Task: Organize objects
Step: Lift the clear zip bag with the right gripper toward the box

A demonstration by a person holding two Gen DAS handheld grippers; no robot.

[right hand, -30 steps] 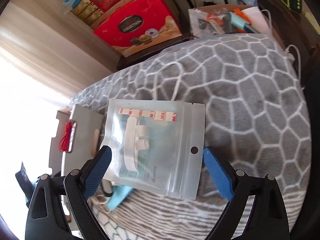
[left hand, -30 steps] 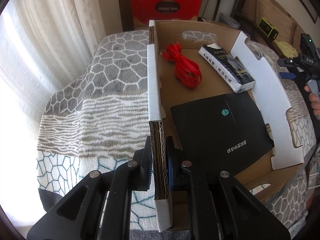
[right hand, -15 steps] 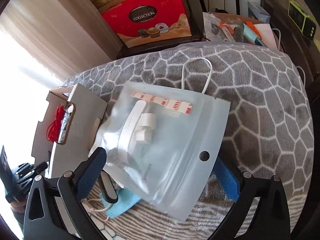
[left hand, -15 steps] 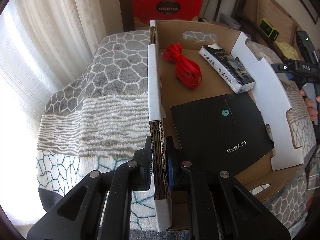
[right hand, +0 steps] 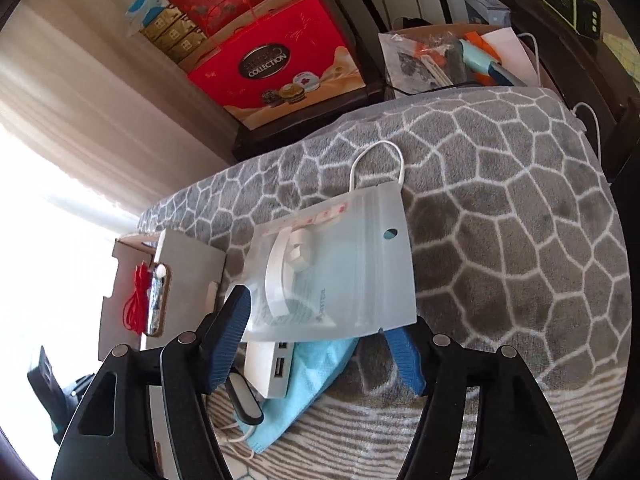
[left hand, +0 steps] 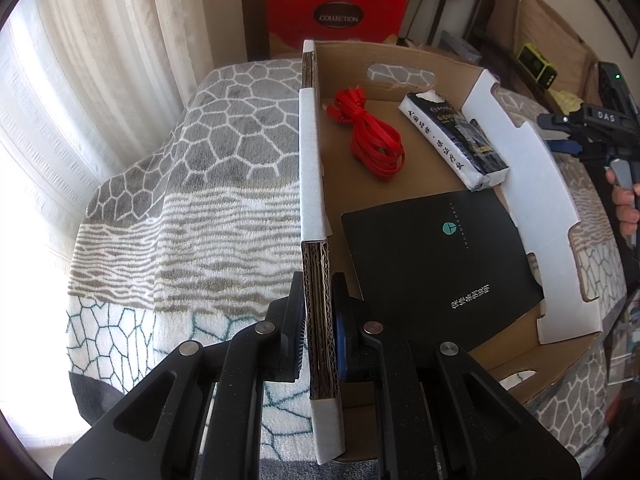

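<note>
My left gripper [left hand: 320, 320] is shut on the near left wall of the open cardboard box [left hand: 312, 160]. Inside the box lie a red cable [left hand: 372, 140], a thick book [left hand: 452, 140] and a black booklet [left hand: 436, 264]. On the bed to the right of the box, my right gripper [right hand: 320, 320] has its jaws closing across a clear zip bag [right hand: 352, 272] of white parts. Both blue pads [right hand: 234, 320] touch the bag's side edges and the bag bulges. Under the bag lie a white USB hub [right hand: 268, 368] and a light blue face mask [right hand: 312, 380].
A grey honeycomb blanket [right hand: 500, 240] covers the bed. A white cable loop [right hand: 376, 156] lies past the bag, and a black object [right hand: 244, 400] sits by the hub. Red gift boxes [right hand: 276, 72] stand behind the bed, with curtains [left hand: 100, 80] on the left.
The right jaws have narrowed from wide open onto the bag's edges, and the bag has buckled and tilted, uncovering the hub and mask. The left gripper and the box have not moved.
</note>
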